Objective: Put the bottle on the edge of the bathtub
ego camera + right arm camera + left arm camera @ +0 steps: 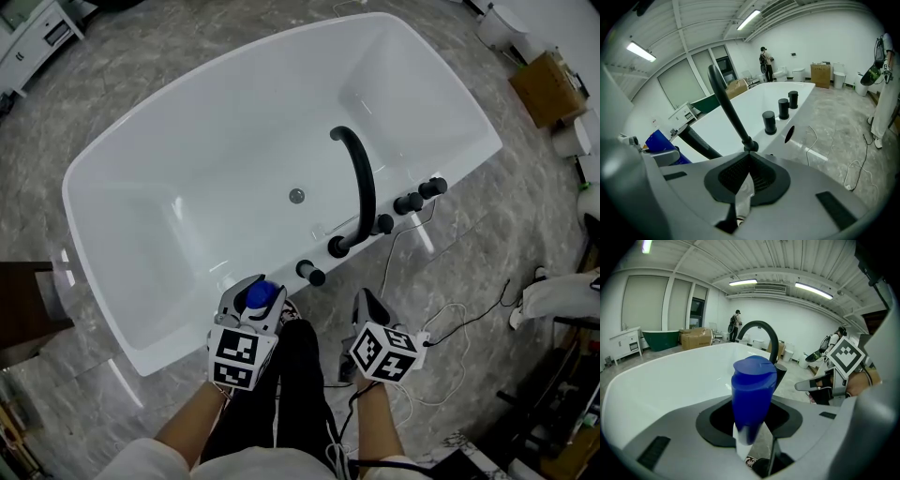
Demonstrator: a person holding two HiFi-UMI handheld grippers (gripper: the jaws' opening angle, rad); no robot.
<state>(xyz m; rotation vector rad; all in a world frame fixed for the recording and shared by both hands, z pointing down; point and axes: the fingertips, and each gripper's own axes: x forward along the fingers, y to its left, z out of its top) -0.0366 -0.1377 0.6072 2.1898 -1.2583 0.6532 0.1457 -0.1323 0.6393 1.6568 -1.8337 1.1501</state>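
Note:
A bottle (260, 297) with a blue cap and white body stands upright between the jaws of my left gripper (251, 314), just over the near rim of the white bathtub (178, 349). In the left gripper view the bottle (752, 394) fills the middle, with the left gripper (750, 420) shut on its body and the tub's inside behind it. My right gripper (367, 309) hangs beside it above the floor, its jaws together with nothing between them. The right gripper view shows the right gripper (746, 168) and the blue bottle (661, 140) at far left.
A black arched faucet (361, 187) and black knobs (417, 197) sit on the tub's near rim to the right. The drain (296, 196) lies mid-tub. White cables (450, 319) trail over the marble floor at right. A cardboard box (548, 89) stands at far right.

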